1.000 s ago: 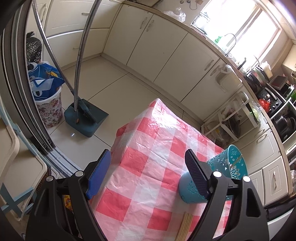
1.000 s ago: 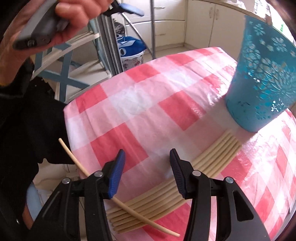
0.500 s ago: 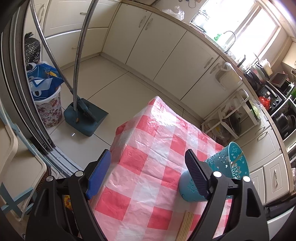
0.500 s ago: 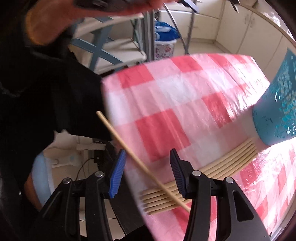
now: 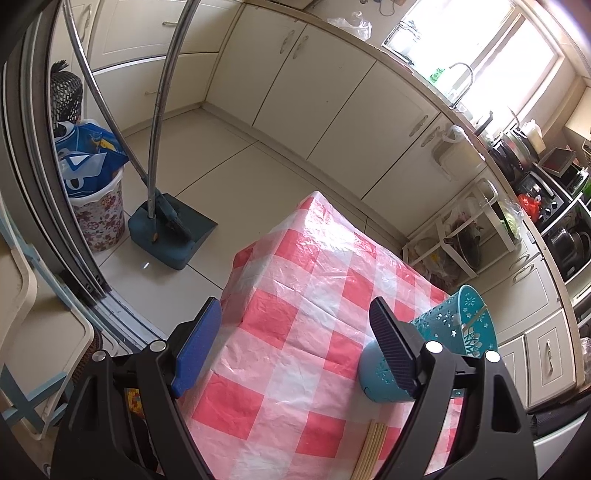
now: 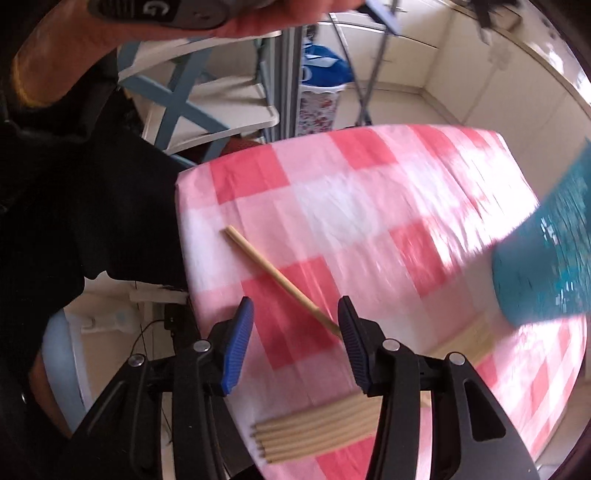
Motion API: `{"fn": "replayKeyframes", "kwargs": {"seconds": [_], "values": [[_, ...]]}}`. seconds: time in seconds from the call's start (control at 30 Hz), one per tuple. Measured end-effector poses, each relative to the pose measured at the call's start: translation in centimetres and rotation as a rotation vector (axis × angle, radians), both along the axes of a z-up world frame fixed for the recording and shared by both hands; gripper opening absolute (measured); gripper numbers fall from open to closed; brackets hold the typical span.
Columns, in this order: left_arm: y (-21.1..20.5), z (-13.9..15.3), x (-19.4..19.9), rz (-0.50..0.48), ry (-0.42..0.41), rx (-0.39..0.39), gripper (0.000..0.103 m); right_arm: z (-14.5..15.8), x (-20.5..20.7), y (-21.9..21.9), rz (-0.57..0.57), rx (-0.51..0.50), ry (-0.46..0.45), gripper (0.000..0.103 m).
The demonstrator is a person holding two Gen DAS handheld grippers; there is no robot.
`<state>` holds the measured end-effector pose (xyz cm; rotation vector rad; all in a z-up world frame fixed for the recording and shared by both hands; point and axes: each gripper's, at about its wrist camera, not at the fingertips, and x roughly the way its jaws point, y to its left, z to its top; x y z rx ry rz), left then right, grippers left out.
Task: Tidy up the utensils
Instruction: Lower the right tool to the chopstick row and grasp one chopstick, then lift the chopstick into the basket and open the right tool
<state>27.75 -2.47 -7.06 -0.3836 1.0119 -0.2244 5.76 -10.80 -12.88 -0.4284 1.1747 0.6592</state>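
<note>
A teal perforated holder (image 5: 439, 325) stands on the pink checked table (image 5: 303, 258), with one chopstick leaning inside it. My left gripper (image 5: 295, 310) hovers open and empty above the table's near left part, its right finger in front of the holder. My right gripper (image 6: 295, 304) points steeply down over the table (image 6: 351, 192), jaws apart. A single chopstick (image 6: 273, 269) lies slanted between the jaws, and its lower end vanishes behind the right finger. A bundle of chopsticks (image 6: 314, 432) lies under that gripper and runs towards the blurred holder (image 6: 546, 258). The bundle's end (image 5: 371, 443) also shows in the left wrist view.
On the floor beyond the table stand a blue dustpan with a broom (image 5: 173, 232) and a flowered bin (image 5: 96, 218). Cream cabinets (image 5: 332, 96) line the far wall, with a white rack (image 5: 461, 229) beside them. A hand (image 6: 258, 22) and dark clothing (image 6: 74, 203) fill the right wrist view's left and top.
The right wrist view has swung and rolled. The single chopstick's far end was past the table edge and now lies over the cloth. The left gripper has not moved.
</note>
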Motion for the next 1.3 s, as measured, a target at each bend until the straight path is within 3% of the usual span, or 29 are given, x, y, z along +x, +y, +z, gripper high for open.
{"fn": "replayKeyframes", "kwargs": {"seconds": [0.17, 0.27, 0.33, 0.43, 0.57, 0.7, 0.8, 0.87, 0.97, 1.1, 1.17, 1.3], "values": [[0.5, -0.1, 0.2, 0.005, 0.003, 0.000, 0.078, -0.4, 2.0, 0.7, 0.057, 0.028, 0.069, 0.044], [1.0, 0.0, 0.4, 0.012, 0.004, -0.002, 0.078, -0.4, 2.7, 1.2, 0.095, 0.033, 0.142, 0.022], [1.3, 0.0, 0.5, 0.017, 0.005, -0.006, 0.078, -0.5, 2.8, 1.4, 0.097, 0.021, 0.161, 0.015], [1.6, -0.1, 0.7, 0.023, 0.010, -0.014, 0.078, -0.6, 3.4, 0.7, 0.025, 0.042, 0.175, 0.006], [1.6, -0.1, 0.6, 0.021, 0.013, -0.018, 0.078, -0.4, 3.6, -1.0, -0.095, 0.103, 0.157, 0.006], [1.7, -0.2, 0.5, 0.025, 0.017, -0.023, 0.079, 1.9, 3.2, -3.5, -0.230, 0.250, 0.108, 0.006], [1.7, -0.3, 0.5, 0.031, 0.022, -0.026, 0.079, 5.9, 2.6, -6.8, -0.355, 0.431, 0.009, 0.006], [1.3, -0.3, 0.4, 0.027, 0.020, -0.021, 0.079, 9.6, 2.2, -9.8, -0.449, 0.572, -0.107, 0.006], [0.4, -0.2, 0.1, 0.010, 0.011, -0.005, 0.079, 14.6, 2.4, -13.2, -0.564, 0.685, -0.300, 0.006], [-0.7, -0.3, -0.2, -0.015, 0.011, 0.002, 0.079, 18.9, 4.1, -16.6, -0.763, 0.668, -0.565, 0.006], [-1.3, -0.4, -0.3, -0.025, 0.013, 0.004, 0.079, 19.5, 5.6, -17.6, -0.883, 0.630, -0.675, 0.006], [-2.2, -0.4, -0.6, -0.044, 0.002, 0.022, 0.079, 18.5, 8.9, -18.1, -1.024, 0.524, -0.812, 0.006]]}}
